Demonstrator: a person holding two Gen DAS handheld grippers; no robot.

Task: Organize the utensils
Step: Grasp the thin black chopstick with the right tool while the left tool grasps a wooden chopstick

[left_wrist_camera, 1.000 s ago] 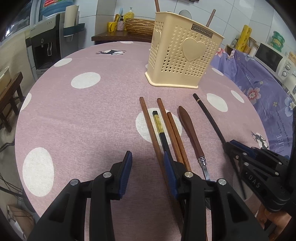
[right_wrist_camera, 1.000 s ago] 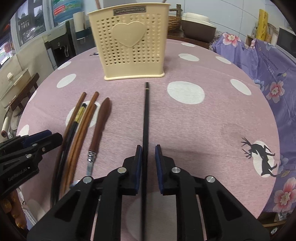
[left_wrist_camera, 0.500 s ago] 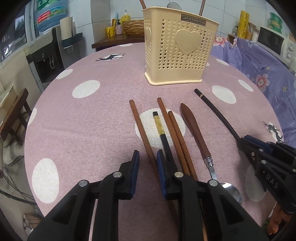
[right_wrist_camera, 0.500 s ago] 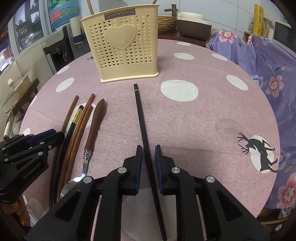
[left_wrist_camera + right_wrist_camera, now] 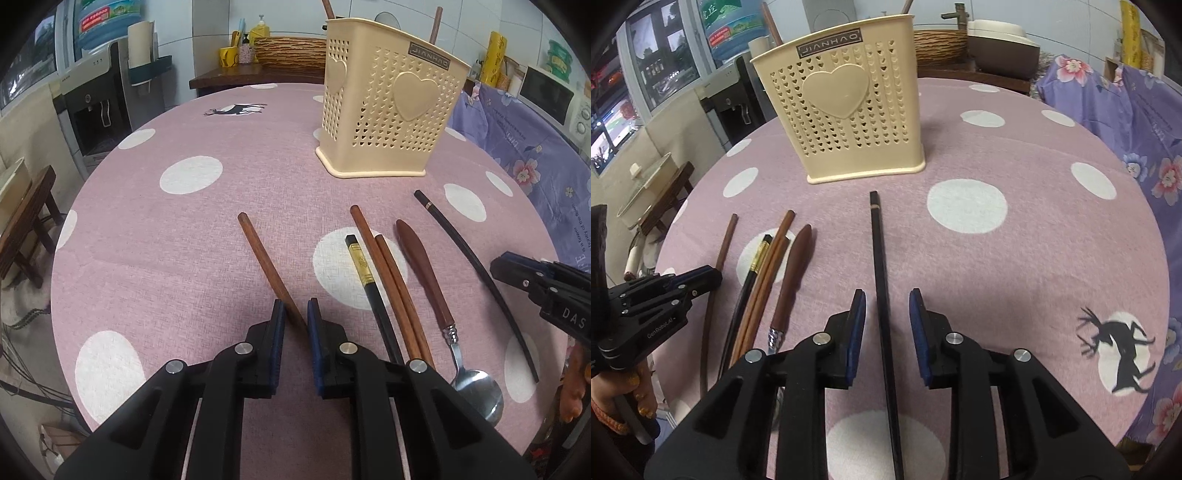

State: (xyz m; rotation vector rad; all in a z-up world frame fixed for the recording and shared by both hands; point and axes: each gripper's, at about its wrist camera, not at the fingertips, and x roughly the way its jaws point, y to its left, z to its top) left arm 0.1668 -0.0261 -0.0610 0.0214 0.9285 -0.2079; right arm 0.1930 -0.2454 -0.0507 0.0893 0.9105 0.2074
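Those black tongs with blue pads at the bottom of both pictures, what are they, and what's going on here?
There is no robot: a person holds one hand-held tool in each hand, and a camera on each looks forward along its two fingers. One picture is from the left hand, one from the right.

The left tongs have just been closing on a brown chopstick pulled aside from the others. The right tongs have just been opening; the black chopstick lies between their pads, not pressed.

On the pink dotted tablecloth lie more chopsticks and a wooden-handled spoon. The cream holder behind them is probably where they go.
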